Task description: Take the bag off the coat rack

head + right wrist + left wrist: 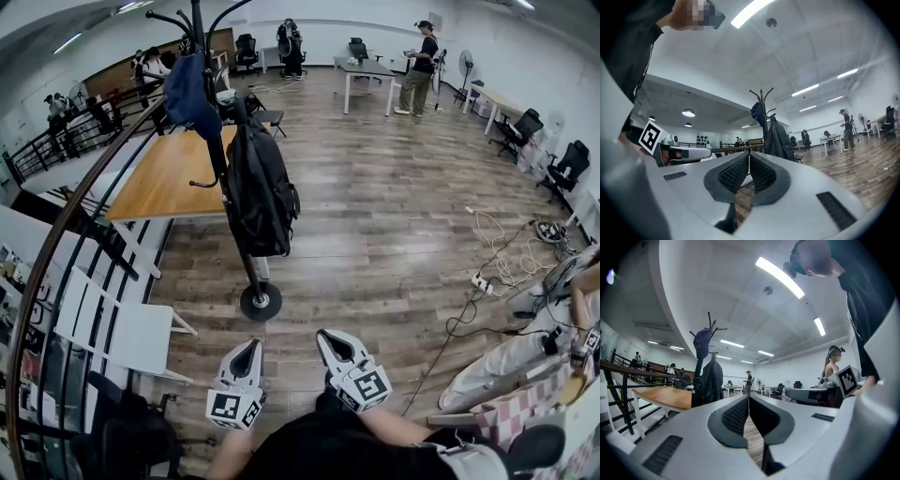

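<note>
A black backpack (261, 192) is hanging from the coat rack (260, 302) beside a wooden table (169, 183); the left gripper (249, 347) and right gripper (329, 337) are hovering nearby, closed, empty.

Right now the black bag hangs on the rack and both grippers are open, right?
No. The bag hangs on the rack, but the left gripper and right gripper are shut; each gripper's own view shows its jaws together, nothing between.
</note>
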Tool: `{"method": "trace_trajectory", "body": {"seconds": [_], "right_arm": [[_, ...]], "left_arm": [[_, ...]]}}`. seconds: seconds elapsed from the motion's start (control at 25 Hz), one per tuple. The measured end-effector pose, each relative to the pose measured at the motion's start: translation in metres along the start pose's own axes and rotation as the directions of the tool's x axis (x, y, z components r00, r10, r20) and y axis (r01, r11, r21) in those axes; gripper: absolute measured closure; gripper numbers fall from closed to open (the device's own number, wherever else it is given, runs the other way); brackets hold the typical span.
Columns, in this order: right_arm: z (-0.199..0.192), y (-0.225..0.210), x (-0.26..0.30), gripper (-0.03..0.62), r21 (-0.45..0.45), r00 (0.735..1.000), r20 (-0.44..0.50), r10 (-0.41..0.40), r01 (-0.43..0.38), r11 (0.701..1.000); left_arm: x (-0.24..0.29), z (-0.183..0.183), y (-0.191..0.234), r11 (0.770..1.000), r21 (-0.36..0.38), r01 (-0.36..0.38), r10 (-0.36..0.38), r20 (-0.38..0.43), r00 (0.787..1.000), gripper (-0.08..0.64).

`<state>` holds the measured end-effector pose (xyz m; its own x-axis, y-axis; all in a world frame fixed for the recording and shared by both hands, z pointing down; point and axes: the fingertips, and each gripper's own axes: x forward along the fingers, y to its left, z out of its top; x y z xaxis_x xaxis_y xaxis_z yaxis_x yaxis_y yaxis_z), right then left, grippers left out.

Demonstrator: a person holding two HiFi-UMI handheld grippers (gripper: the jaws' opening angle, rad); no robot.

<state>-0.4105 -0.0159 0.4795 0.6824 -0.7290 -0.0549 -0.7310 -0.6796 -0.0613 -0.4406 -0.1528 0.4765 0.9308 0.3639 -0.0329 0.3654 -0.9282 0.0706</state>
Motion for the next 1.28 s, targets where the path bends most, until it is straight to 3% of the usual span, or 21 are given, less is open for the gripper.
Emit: {"method": "trace_trajectory", "body": {"seconds": [0.64,0.92,1.28], "right_arm": [[-0.015,-0.079,0.054,0.558,0.024,0.999,-0.017,-0.031,0.031,0.999],[-0.009,-0.130,0.080,0.558,0.029,0.999,-0.033,0.010,-0.009,1.000],[0.014,-0.201,0.125,0.558,0.029,0.995,-0.022,0.092,-0.092,0.995]], "left_arm": [[0.084,-0.017,0.033,1.000,0.010,0.030,-0.029,-0.048,0.998,0.543],[0.144,-0.014,0.045,1.000,-0.005,-0.016,0.015,-0.052,0.999,0.543],[0.226,-0.002,0.053,0.996,0.052,-0.077,0.079,-0.049,0.996,0.543]]}}
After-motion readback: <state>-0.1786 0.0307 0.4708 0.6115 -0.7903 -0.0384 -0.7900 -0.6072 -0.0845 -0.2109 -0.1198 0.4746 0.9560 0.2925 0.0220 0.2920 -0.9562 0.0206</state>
